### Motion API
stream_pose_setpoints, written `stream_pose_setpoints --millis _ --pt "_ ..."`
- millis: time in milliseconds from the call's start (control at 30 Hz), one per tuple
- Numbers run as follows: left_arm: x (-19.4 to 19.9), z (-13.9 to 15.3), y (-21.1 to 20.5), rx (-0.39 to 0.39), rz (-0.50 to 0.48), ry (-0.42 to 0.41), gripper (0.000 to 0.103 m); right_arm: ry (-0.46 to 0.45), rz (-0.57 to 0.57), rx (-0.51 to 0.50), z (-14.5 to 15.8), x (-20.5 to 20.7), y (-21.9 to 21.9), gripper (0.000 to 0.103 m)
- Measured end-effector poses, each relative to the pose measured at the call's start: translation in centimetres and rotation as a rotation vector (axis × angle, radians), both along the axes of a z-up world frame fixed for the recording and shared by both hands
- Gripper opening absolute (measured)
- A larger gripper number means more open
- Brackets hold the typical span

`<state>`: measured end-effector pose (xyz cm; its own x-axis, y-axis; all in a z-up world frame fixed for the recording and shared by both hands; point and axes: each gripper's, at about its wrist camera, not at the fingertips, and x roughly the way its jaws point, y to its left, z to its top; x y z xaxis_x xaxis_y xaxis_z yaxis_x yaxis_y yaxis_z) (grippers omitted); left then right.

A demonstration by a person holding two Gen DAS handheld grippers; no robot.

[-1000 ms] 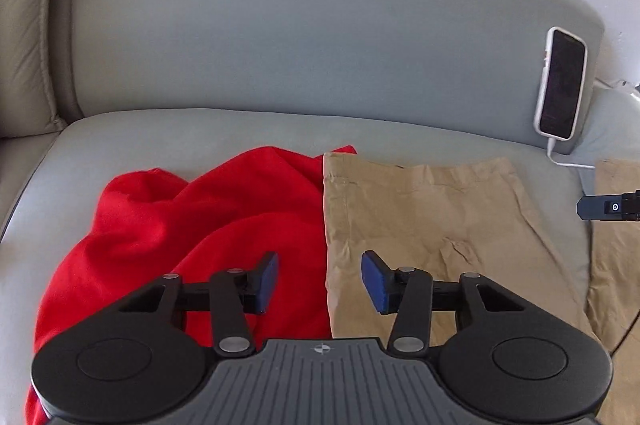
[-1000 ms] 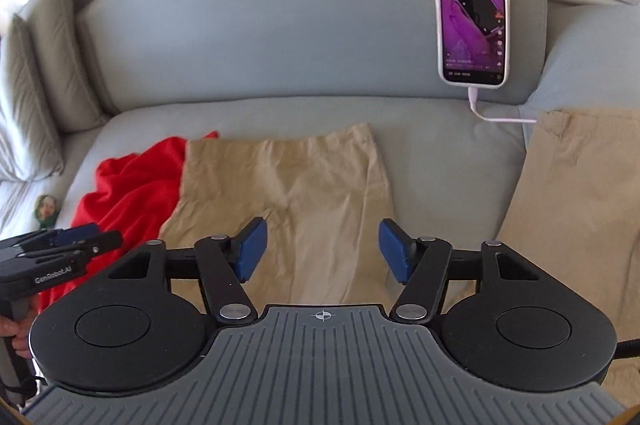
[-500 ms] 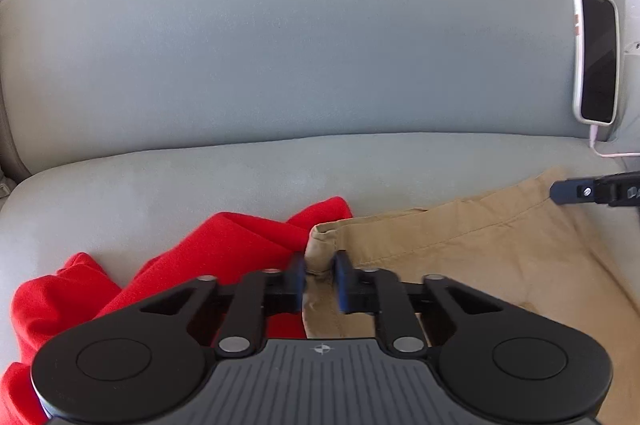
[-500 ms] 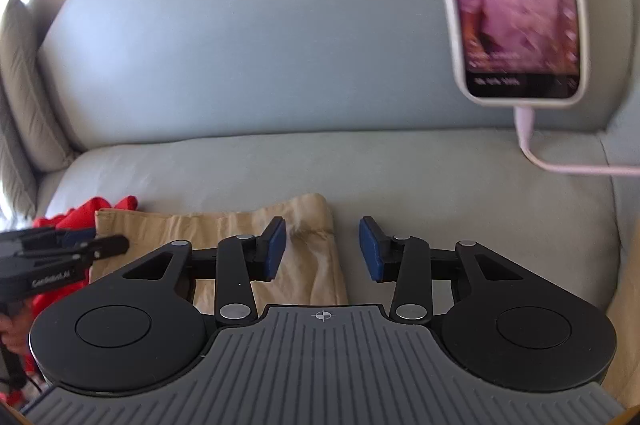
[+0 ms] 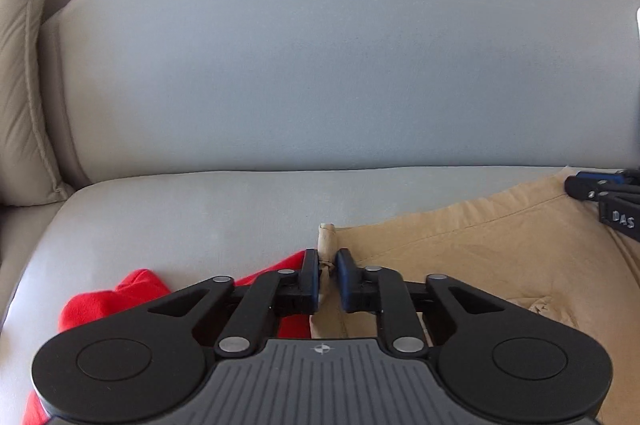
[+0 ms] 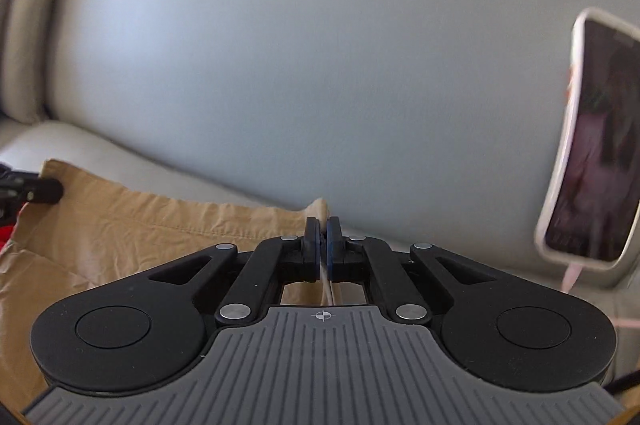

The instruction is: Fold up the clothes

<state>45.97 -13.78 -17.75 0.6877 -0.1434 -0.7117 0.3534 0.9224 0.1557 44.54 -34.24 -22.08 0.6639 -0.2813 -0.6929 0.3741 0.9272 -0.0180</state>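
The khaki trousers [image 5: 460, 257] lie spread on the grey sofa seat [image 5: 192, 209], filling the lower right of the left wrist view. The left gripper [image 5: 327, 271] holds their bunched corner between its pads; its jaws have just eased apart a little, the cloth between them. The right gripper [image 6: 322, 239], low centre in its own view, has just closed tight on the opposite corner. A red garment [image 5: 116, 299] lies lower left, and a phone [image 6: 588, 177] leans on the backrest at right.

A pale grey sofa [image 5: 320, 65] filled the view, with a beige cushion [image 5: 20, 85] at far left under bright daylight.
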Motion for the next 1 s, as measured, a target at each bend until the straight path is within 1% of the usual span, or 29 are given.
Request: stream_pose_setpoints --millis 33,67,100,167,233,333,367,467,500,533,567,633,667,700,733,800,833,867,900,933,967,1000 --pt "-0.5 1.0 0.4 -0.018 0.012 -0.01 0.03 0.007 -0.007 -0.009 -0.1 0.1 0.3 0.013" --pt "-1.2 2.3 0.9 -0.041 0.016 -0.023 0.037 0.015 -0.01 -0.01 0.3 0.0 0.4 0.02" --pt "-2.1 3.8 1.3 -0.06 0.013 -0.039 0.037 0.004 -0.005 0.01 1.2 -0.7 0.4 0.035" --pt "-5.1 7.5 2.4 -0.087 -0.005 -0.079 0.039 -0.052 0.011 0.064 3.9 -2.8 0.3 0.036" --pt "-8.8 11.4 3.6 -0.114 -0.032 -0.121 0.044 -0.12 0.009 0.08 7.6 -6.0 0.7 0.036" --pt "-15.2 17.0 5.8 -0.16 -0.087 -0.16 0.055 -0.164 0.018 0.118 13.6 -11.5 2.2 0.036" --pt "-17.4 18.5 6.7 -0.173 -0.095 -0.162 0.063 -0.172 0.026 0.128 15.7 -13.6 3.0 0.037" --pt "-23.7 22.5 9.1 -0.215 -0.121 -0.145 0.065 -0.193 0.078 0.142 22.0 -21.2 5.3 0.039" --pt "-25.6 23.5 9.8 -0.229 -0.133 -0.136 0.065 -0.201 0.095 0.142 23.9 -23.6 6.6 0.043" --pt "-27.3 24.2 10.5 -0.244 -0.146 -0.126 0.065 -0.208 0.111 0.141 25.6 -25.8 7.8 0.049" --pt "-28.7 24.6 11.1 -0.256 -0.157 -0.113 0.067 -0.214 0.129 0.14 27.2 -28.1 8.8 0.052" --pt "-30.5 23.1 11.3 -0.261 -0.189 -0.066 0.068 -0.231 0.169 0.139 29.4 -32.7 11.2 0.06" --pt "-31.3 21.6 11.1 -0.253 -0.198 -0.04 0.068 -0.23 0.183 0.145 30.2 -34.3 12.1 0.063" --pt "-32.0 19.9 10.8 -0.244 -0.205 -0.014 0.068 -0.224 0.186 0.159 30.6 -35.8 12.9 0.068" --pt "-32.7 18.3 10.5 -0.234 -0.211 0.013 0.067 -0.21 0.181 0.181 30.5 -37.0 13.5 0.071" --pt "-33.7 13.5 9.2 -0.213 -0.206 0.081 0.059 -0.164 0.157 0.232 28.3 -38.2 14.3 0.073" --pt "-34.1 10.7 8.4 -0.194 -0.202 0.114 0.05 -0.127 0.134 0.261 26.3 -38.3 14.3 0.075" --pt "-34.3 7.9 7.4 -0.161 -0.189 0.143 0.018 -0.08 0.102 0.289 23.6 -38.0 14.3 0.075" --pt "-34.4 5.3 6.3 -0.125 -0.172 0.17 0.0 -0.045 0.076 0.298 20.7 -37.5 14.5 0.074" --pt "-34.5 2.9 5.6 -0.096 -0.154 0.175 0.0 -0.017 0.056 0.293 17.6 -36.8 14.5 0.064" --pt "-34.6 1.2 4.9 -0.072 -0.142 0.164 0.0 0.011 0.036 0.289 14.5 -36.1 14.6 0.054" --pt "-34.9 0.0 4.4 -0.04 -0.136 0.151 0.0 0.036 0.017 0.271 11.4 -35.5 14.9 0.032"
